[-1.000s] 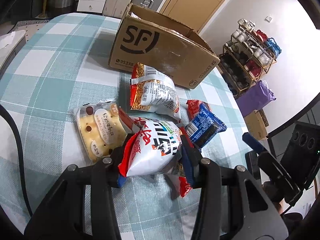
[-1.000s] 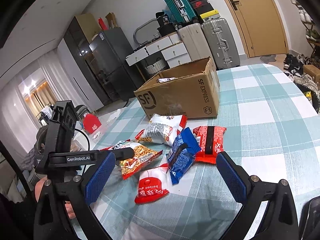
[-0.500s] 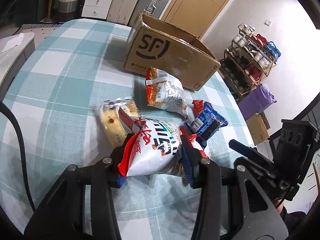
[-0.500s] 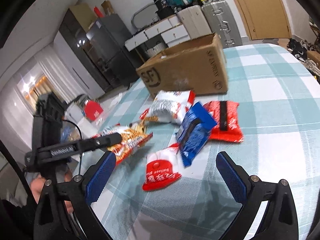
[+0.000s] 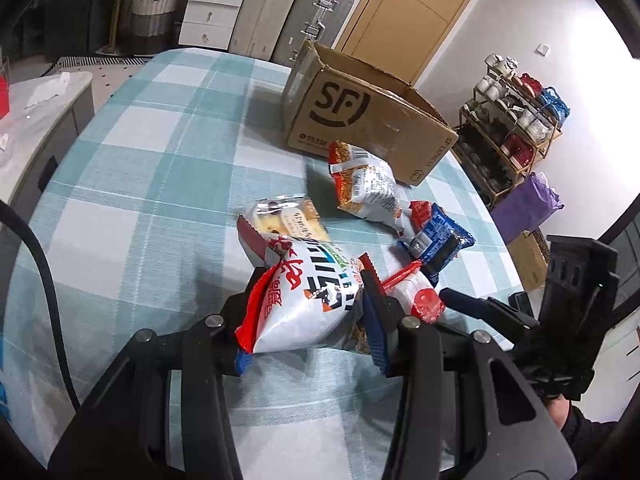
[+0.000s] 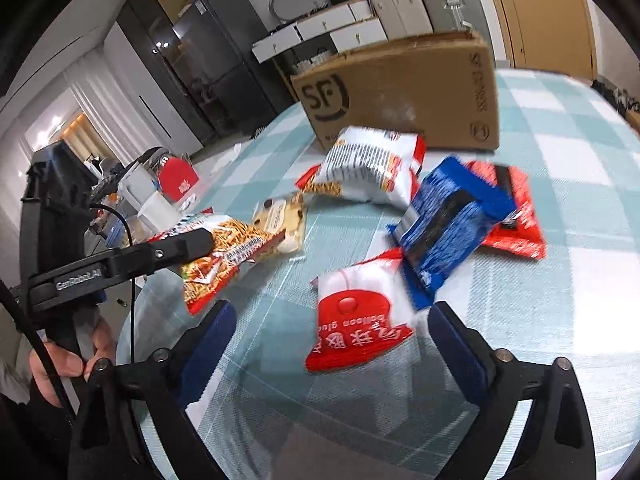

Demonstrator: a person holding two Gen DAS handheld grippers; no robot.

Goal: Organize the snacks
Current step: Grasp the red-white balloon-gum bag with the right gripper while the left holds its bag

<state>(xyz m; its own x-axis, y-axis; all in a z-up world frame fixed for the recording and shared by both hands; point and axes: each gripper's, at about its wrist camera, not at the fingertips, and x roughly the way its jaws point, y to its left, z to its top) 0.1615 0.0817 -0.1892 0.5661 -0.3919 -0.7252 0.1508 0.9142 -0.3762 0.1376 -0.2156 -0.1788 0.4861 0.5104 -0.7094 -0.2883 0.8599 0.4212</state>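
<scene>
My left gripper point(image 5: 308, 320) is shut on a red and white noodle snack bag point(image 5: 304, 296) and holds it above the checked table; the bag also shows in the right wrist view point(image 6: 228, 252). My right gripper point(image 6: 332, 344) is open, low over the table, its jaws on either side of a red and white balloon-glue packet point(image 6: 360, 324). Behind that lie a blue packet point(image 6: 448, 220), a red packet point(image 6: 516, 216), a white noodle bag point(image 6: 372, 164) and a pale biscuit pack point(image 6: 280, 220). An open SF cardboard box point(image 5: 360, 120) stands at the back.
The table has a teal and white checked cloth point(image 5: 160, 184). A white counter point(image 5: 36, 112) stands to the left of the table, a shoe rack point(image 5: 516, 120) and purple bag point(image 5: 528, 208) to the right. Suitcases and drawers stand beyond the box.
My left gripper has lifted the noodle bag higher and drawn back from the box. My right gripper has dropped lower and moved forward to the balloon-glue packet.
</scene>
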